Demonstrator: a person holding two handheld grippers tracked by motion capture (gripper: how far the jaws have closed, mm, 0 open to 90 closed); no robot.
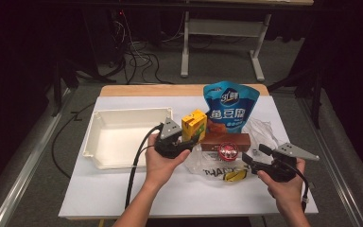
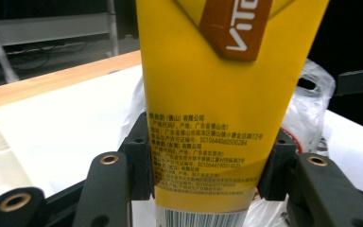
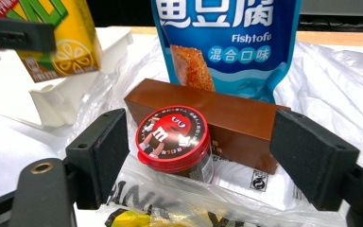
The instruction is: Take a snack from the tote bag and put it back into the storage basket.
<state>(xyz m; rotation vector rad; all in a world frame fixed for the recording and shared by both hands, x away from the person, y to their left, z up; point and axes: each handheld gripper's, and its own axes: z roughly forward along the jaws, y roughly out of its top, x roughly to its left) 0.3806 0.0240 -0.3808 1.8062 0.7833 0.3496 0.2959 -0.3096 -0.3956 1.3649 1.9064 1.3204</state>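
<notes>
A yellow drink carton (image 1: 194,124) stands lifted beside the white tray, and my left gripper (image 1: 187,142) is shut on its lower part. In the left gripper view the carton (image 2: 217,94) sits between the black pads (image 2: 139,161), which press on both sides. My right gripper (image 1: 255,154) is open at the right, pointing at a small red-lidded candy tub (image 1: 228,151). The right gripper view has that tub (image 3: 172,139) between the wide jaws of my right gripper (image 3: 203,139), with no pad touching it. It lies on a clear plastic bag (image 3: 340,80).
A brown box (image 1: 224,140) lies just behind the tub, and a blue fish tofu pouch (image 1: 229,106) stands behind that. The empty white tray (image 1: 118,135) is at the left. A yellow item (image 1: 235,175) sits inside the plastic bag (image 1: 205,166). Table edges are near.
</notes>
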